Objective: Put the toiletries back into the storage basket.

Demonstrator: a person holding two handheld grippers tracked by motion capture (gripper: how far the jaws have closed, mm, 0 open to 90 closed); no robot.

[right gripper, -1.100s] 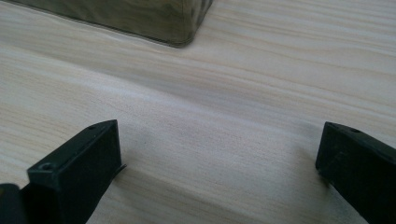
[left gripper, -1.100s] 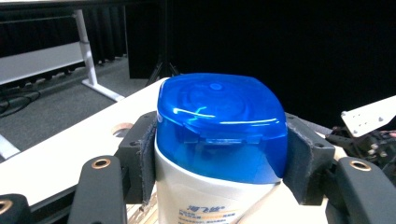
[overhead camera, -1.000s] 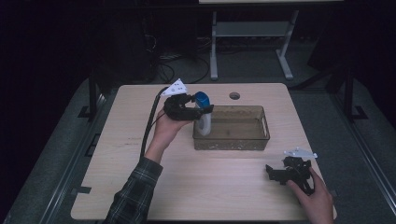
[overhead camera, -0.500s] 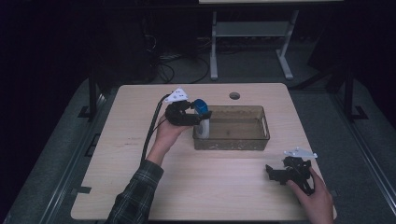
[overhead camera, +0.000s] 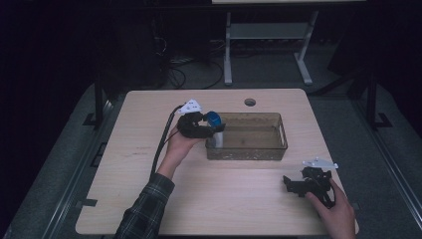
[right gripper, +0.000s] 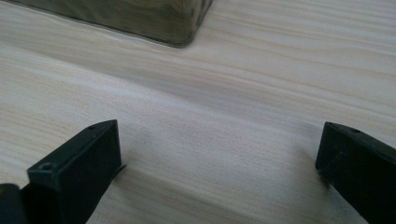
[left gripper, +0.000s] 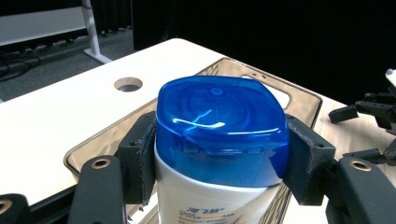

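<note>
A white bottle with a blue cap (left gripper: 219, 130) stands upright between the jaws of my left gripper (left gripper: 219, 165), which is shut on it just below the cap. In the high view the bottle (overhead camera: 215, 125) and left gripper (overhead camera: 201, 127) hover over the left end of a smoky transparent bin (overhead camera: 271, 149). The bin's rim (left gripper: 280, 93) lies right behind the bottle. My right gripper (overhead camera: 292, 185) rests near the table's front right corner, open; its jaws (right gripper: 219, 168) stand wide apart over bare wood with nothing between them.
A round cable hole (overhead camera: 250, 102) lies in the table (overhead camera: 149, 199) behind the bin. A corner of the bin (right gripper: 177, 28) shows ahead of the right jaws. A metal stand (overhead camera: 268, 45) and cables sit on the dark floor beyond the table.
The left gripper has carried the bottle slightly right and down, closer over the bin's left end. The right gripper has not moved.
</note>
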